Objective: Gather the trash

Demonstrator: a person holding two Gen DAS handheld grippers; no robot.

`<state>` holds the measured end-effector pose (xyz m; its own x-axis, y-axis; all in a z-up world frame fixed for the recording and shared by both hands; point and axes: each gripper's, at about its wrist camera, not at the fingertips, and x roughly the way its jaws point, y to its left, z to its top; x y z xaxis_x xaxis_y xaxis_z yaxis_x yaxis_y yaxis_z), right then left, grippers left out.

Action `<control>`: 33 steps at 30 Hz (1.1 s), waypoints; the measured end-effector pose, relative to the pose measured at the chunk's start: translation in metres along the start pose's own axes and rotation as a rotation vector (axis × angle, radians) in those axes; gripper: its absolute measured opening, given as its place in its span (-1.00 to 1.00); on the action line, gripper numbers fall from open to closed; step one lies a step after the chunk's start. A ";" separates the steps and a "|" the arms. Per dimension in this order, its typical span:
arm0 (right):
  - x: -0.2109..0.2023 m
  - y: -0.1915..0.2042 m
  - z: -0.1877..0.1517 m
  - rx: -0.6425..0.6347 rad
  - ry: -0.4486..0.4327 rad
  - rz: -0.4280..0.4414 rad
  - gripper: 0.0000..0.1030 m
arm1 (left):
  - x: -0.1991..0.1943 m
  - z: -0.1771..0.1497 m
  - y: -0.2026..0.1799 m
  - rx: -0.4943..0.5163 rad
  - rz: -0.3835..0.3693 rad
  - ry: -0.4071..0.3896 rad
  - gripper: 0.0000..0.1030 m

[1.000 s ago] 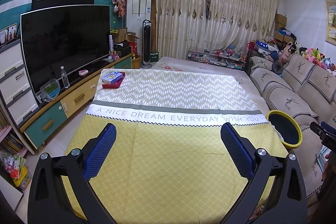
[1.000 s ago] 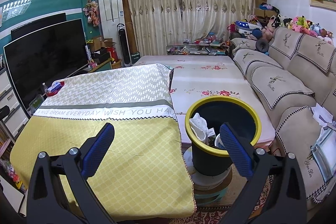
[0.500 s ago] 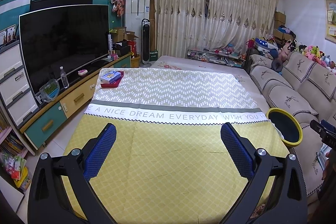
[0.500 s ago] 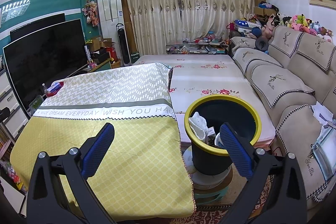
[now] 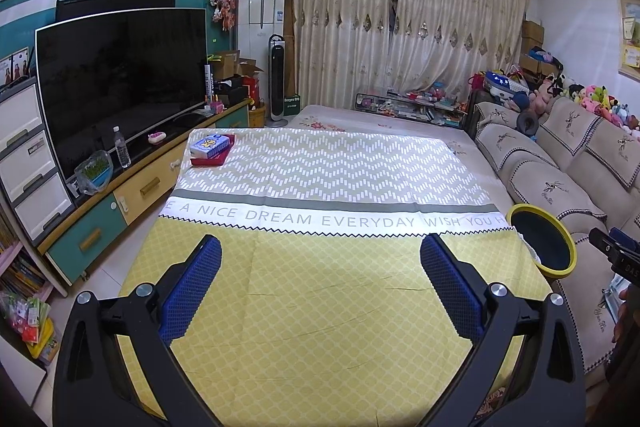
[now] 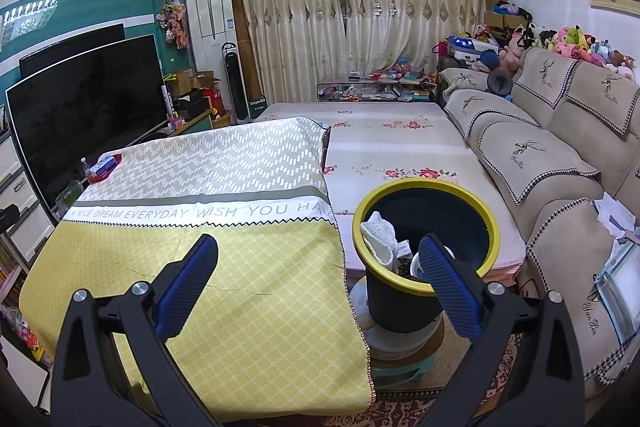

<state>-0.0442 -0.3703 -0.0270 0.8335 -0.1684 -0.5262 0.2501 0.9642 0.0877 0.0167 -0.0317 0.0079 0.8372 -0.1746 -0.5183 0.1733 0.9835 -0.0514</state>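
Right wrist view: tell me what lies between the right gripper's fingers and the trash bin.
Nothing: the right gripper is open and empty, its right finger overlapping the trash bin rim, in the right wrist view.

Both the left gripper (image 5: 320,267) and right gripper (image 6: 318,265) are showing black angular frames, silver round screws at the joints, and blue textured pads (image 5: 192,287) lining each finger.
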 end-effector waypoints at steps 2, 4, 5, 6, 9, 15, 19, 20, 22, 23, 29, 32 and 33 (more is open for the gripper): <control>0.000 0.000 0.000 -0.001 -0.001 -0.001 0.86 | 0.000 0.000 0.001 0.001 0.001 -0.001 0.91; 0.000 0.000 0.000 0.000 0.000 0.000 0.86 | 0.000 0.000 0.001 0.000 0.000 -0.001 0.91; 0.000 0.000 0.000 0.000 0.000 -0.001 0.86 | 0.000 0.000 0.000 0.001 0.001 0.000 0.91; 0.000 0.000 0.000 0.000 0.000 -0.001 0.86 | 0.000 0.000 0.001 0.002 0.002 0.000 0.91; 0.000 0.000 0.000 0.000 0.000 -0.001 0.86 | 0.001 0.000 0.001 0.005 0.006 0.002 0.91; 0.000 0.000 0.000 0.001 0.000 0.000 0.86 | 0.004 0.001 0.003 0.003 0.009 0.009 0.91; 0.000 0.000 0.000 -0.001 0.003 0.000 0.86 | 0.005 0.002 0.003 0.001 0.007 0.014 0.91; 0.000 0.000 -0.001 -0.001 0.004 0.001 0.86 | 0.005 0.002 0.002 0.001 0.005 0.015 0.91; 0.001 0.001 -0.002 -0.002 0.006 0.001 0.86 | 0.006 0.002 0.003 -0.002 -0.001 0.019 0.91; 0.001 0.001 -0.001 -0.002 0.006 0.001 0.86 | 0.007 0.001 0.003 -0.002 0.000 0.022 0.91; 0.006 0.002 -0.005 -0.002 0.017 0.006 0.86 | 0.012 0.002 0.006 -0.011 0.014 0.015 0.90; 0.010 0.002 -0.004 -0.001 0.025 0.012 0.86 | 0.020 0.002 0.008 -0.023 0.007 0.036 0.90; 0.012 0.003 -0.004 -0.002 0.027 0.012 0.86 | 0.023 0.003 0.008 -0.025 0.003 0.046 0.90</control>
<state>-0.0361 -0.3688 -0.0365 0.8228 -0.1511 -0.5479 0.2391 0.9666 0.0926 0.0385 -0.0277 -0.0022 0.8130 -0.1700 -0.5569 0.1576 0.9850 -0.0706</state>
